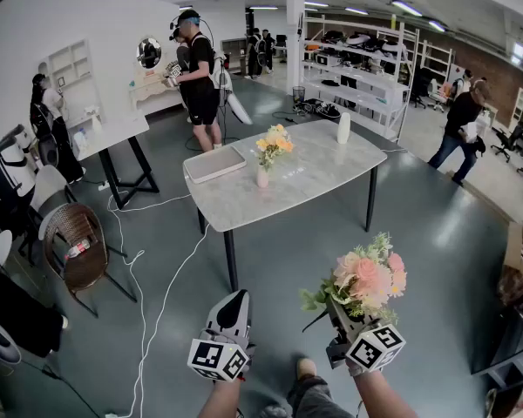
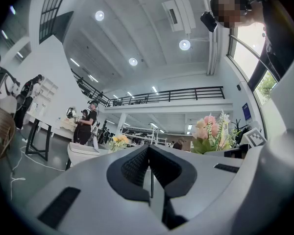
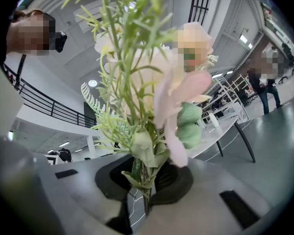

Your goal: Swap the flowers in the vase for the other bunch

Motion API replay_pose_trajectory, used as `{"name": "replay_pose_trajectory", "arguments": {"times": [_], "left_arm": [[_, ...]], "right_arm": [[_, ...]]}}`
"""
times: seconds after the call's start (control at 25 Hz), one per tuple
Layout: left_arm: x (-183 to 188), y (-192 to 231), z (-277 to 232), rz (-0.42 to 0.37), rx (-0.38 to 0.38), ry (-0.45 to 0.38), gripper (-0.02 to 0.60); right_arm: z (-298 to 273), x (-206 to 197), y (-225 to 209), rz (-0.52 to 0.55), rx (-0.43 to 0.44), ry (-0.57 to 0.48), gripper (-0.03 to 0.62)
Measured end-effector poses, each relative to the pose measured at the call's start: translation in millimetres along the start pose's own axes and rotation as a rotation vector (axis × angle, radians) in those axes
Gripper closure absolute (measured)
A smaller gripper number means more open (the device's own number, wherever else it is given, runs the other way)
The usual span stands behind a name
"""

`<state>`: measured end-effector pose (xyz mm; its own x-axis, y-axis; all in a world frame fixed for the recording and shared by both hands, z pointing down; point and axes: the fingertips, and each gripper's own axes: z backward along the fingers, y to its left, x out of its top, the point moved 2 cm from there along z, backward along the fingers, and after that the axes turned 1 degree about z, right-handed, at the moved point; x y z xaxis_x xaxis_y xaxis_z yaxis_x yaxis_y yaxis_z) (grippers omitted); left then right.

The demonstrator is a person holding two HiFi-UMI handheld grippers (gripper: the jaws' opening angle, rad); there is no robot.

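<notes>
A small pale vase (image 1: 262, 176) with yellow-orange flowers (image 1: 274, 144) stands on the grey table (image 1: 322, 168) some way ahead. In the left gripper view the yellow flowers (image 2: 119, 141) show far off. My right gripper (image 1: 342, 316) is shut on the stems of a pink bunch (image 1: 367, 279), held upright low in the head view; the stems (image 3: 141, 173) sit pinched between its jaws. The pink bunch (image 2: 211, 131) also shows at the right of the left gripper view. My left gripper (image 1: 234, 307) is shut and holds nothing, its pads (image 2: 137, 166) touching.
A flat tray (image 1: 214, 163) and a white bottle (image 1: 343, 128) also sit on the table. A wicker chair (image 1: 77, 244) and white cables (image 1: 150, 294) lie on the floor at the left. Several people stand around the room. A box (image 1: 519, 264) is at the right edge.
</notes>
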<state>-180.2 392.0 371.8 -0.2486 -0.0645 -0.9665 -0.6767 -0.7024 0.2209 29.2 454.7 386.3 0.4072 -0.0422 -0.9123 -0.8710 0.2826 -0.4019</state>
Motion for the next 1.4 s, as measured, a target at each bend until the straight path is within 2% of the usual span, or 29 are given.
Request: {"name": "replay_pose_trajectory", "arguments": {"times": [0.32, 0.68, 1.0, 1.4], "left_arm": [[-3, 11, -22, 0.010, 0.045, -0.005, 0.568], [-13, 33, -97, 0.007, 0.100, -0.012, 0.568], [-15, 35, -161, -0.004, 0.123, -0.034, 0.568], [-22, 38, -199, -0.021, 0.156, -0.022, 0.568]], "right_arm": [[-22, 7, -16, 0.015, 0.030, 0.014, 0.531], [-83, 23, -68, 0.034, 0.086, 0.038, 0.531], [-130, 44, -112, 0.023, 0.137, 0.035, 0.530], [-164, 46, -140, -0.010, 0.165, 0.056, 0.530]]}}
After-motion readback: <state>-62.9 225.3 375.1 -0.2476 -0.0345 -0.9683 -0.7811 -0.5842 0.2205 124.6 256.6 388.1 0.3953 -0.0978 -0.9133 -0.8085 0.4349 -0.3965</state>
